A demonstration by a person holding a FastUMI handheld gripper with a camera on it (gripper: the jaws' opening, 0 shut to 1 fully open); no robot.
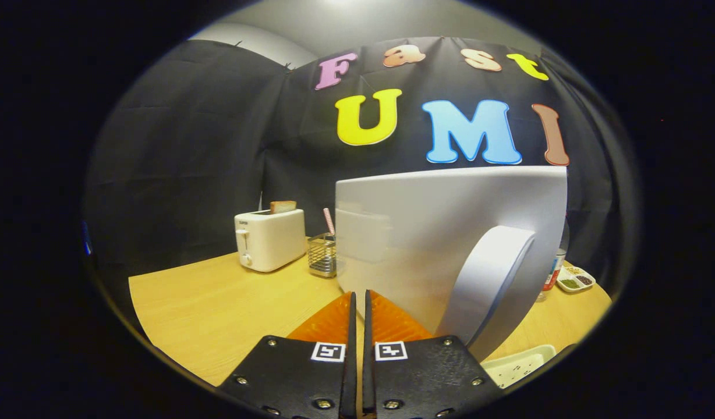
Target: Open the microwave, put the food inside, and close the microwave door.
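The gripper (359,297) has its fingers drawn nearly together with nothing between them, tips right at the white microwave (427,233), just beside its curved handle (488,285). A toaster (270,238) and a wire basket (322,256) stand on the wooden table (218,308) beyond; a white tray (520,364) lies near the fingers, its contents unclear. Judged step: working the door, so the fingers should bear squarely on the handle or door face and follow the hinge arc without shifting the microwave.

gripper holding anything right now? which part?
Nothing held. The gripper has its fingers closed nearly together with only a thin empty gap, tips just short of the white microwave, left of its curved white door handle.
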